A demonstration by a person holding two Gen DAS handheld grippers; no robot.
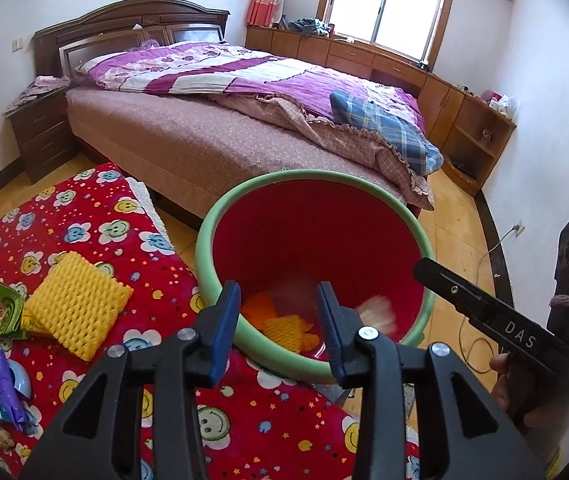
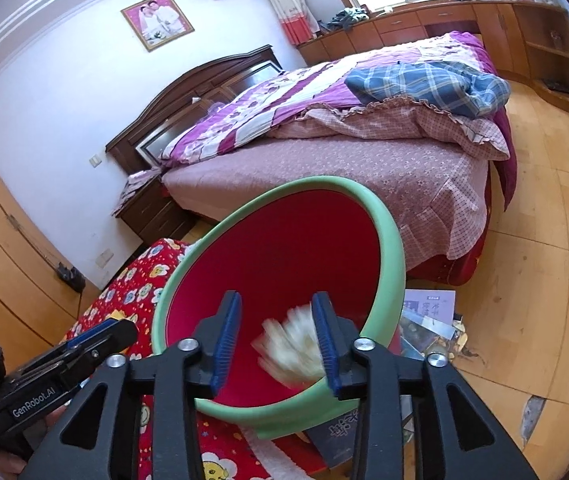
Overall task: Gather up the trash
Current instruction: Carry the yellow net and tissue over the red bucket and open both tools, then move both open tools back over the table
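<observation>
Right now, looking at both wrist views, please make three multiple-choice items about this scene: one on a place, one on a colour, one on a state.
1. Where does the yellow foam net lie?
A. on the red flower-print cloth
B. on the bed
C. inside the bin

2. What colour is the rim of the red trash bin?
A. blue
B. light green
C. black

3. How does the right gripper stand?
A. clamped on the bin rim
B. shut with nothing near it
C. open above the bin, with a pale blurred piece of trash between its fingers

Answers:
1 A: the net rests on the cloth beside a green wrapper.
2 B: a light green ring runs around the red inside.
3 C: the blue pads stand apart; the blurred piece looks loose.
</observation>
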